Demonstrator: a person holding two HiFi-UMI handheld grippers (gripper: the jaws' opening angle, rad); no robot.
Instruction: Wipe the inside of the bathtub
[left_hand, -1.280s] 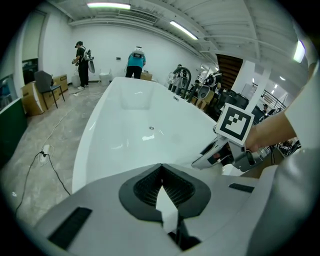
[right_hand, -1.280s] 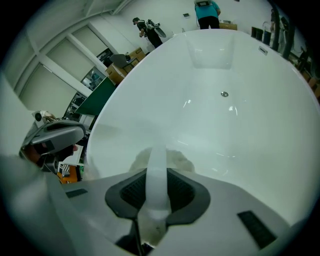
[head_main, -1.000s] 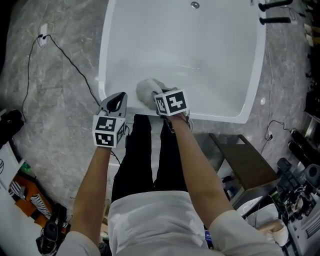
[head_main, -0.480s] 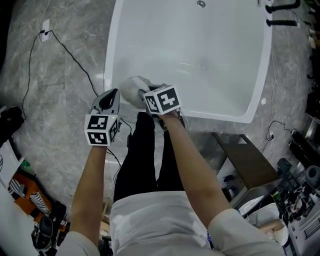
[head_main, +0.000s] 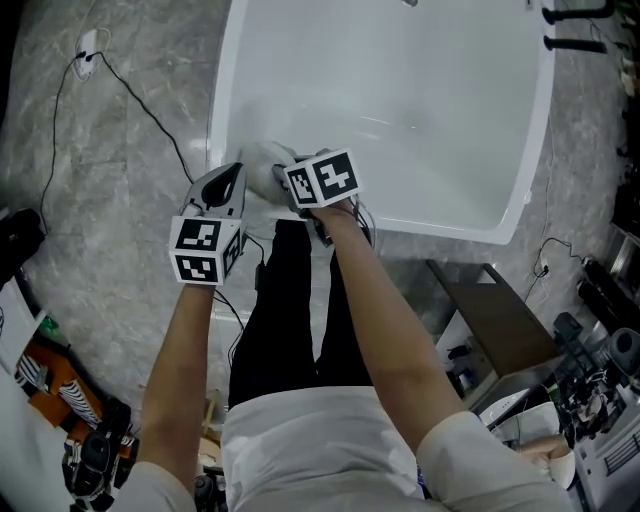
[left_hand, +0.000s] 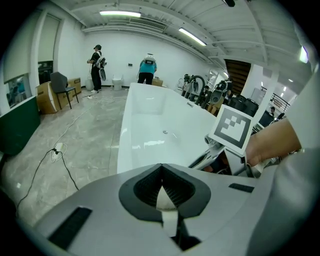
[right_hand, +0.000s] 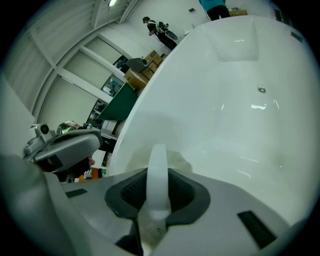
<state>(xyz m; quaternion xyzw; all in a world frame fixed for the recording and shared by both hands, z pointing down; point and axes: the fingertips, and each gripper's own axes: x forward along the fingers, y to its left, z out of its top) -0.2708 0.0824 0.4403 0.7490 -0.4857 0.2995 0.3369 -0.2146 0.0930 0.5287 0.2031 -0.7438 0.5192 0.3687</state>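
Two claws, one cloth, one tub. My right gripper (head_main: 284, 176) is clenched on the cloth (head_main: 258, 160), a pale crumpled wad lying against the near-left inner wall of the bathtub (head_main: 430, 110), just under the rim. My left gripper (head_main: 231, 173) is squeezed shut at that same corner of the rim, beside grey marbled floor (head_main: 110, 190). The tub is white, glossy and rounded. The right gripper view shows its one round drain (right_hand: 261, 90) clearly; only the left gripper view shows two people (left_hand: 96, 62) standing far off

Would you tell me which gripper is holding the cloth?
The right gripper, jaws shut on the white cloth at the bathtub's corner; the left gripper holds nothing.
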